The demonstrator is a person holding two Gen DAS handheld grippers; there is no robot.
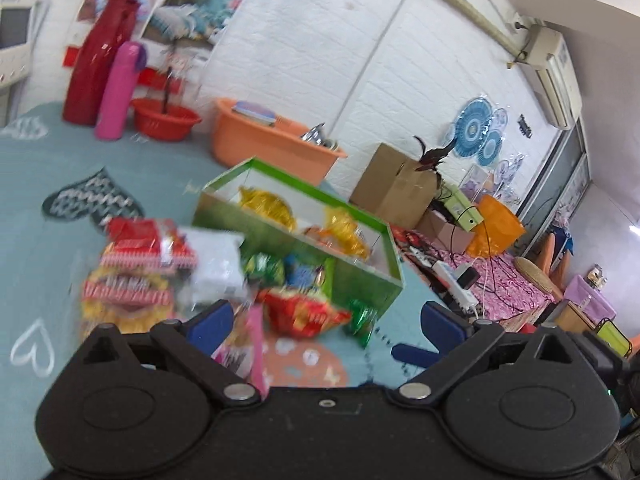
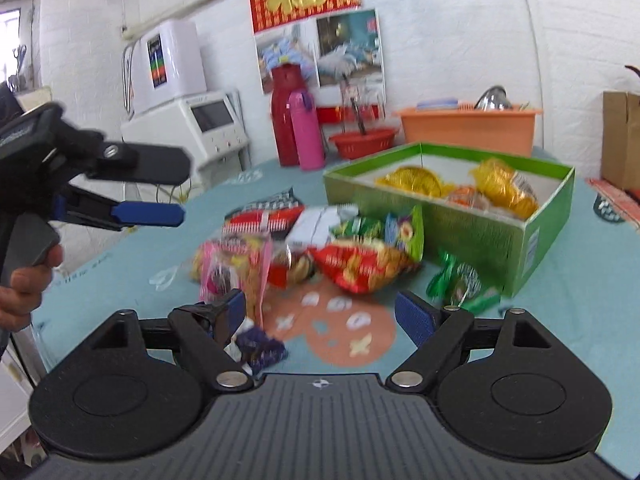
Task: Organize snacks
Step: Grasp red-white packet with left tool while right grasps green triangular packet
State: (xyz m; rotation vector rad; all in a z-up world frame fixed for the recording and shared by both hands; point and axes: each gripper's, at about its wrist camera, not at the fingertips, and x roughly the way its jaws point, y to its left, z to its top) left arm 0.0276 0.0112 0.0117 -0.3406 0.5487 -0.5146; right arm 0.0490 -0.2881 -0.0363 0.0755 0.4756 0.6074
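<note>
Both grippers, left point(image 1: 328, 320) & right point(image 2: 320, 312), jaws spread, empty. Crinkly foil snack packs point(image 2: 360, 268) heaped beside rectangular green cardboard box point(image 2: 460, 220).

The left wrist camera looks down along its fingers, tilted, close above the snack pile point(image 1: 224, 272), facing the green box point(image 1: 304, 248) and wall; the right wrist camera sits lower and level, near the same pile and box, catching the left gripper point(image 2: 176, 192) at its left edge.
</note>
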